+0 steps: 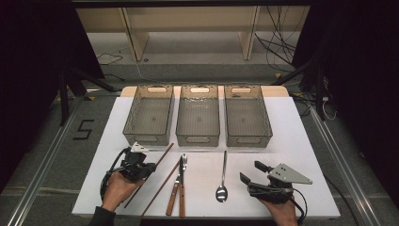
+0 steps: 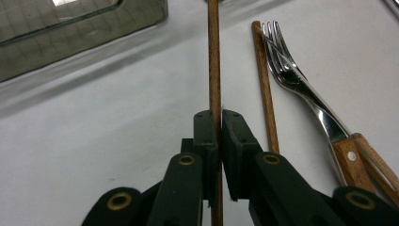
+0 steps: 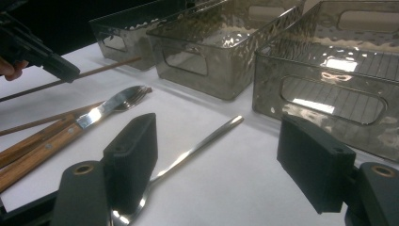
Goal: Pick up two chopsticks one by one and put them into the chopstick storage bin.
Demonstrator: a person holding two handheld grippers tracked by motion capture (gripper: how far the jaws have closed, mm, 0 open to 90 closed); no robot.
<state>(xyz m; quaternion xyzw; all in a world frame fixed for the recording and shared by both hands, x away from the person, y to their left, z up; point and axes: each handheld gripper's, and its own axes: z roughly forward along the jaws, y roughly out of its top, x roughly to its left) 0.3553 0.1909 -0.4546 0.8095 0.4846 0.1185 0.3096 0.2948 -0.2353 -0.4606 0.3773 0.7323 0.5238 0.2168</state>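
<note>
Dim room, glare on bins (image 3: 324,56).

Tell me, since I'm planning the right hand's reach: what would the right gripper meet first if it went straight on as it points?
Probably the spoon lying between the open right gripper jaws; beyond it, the right-hand bin.

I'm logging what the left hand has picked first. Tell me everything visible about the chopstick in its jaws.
The chopstick is a thin, straight, round stick of reddish-brown wood. The left hand-held gripper is shut on it, both black pads pressing its sides partway along its length. In the high view it runs diagonally toward the leftmost basket. A second chopstick lies apart beside it.
</note>
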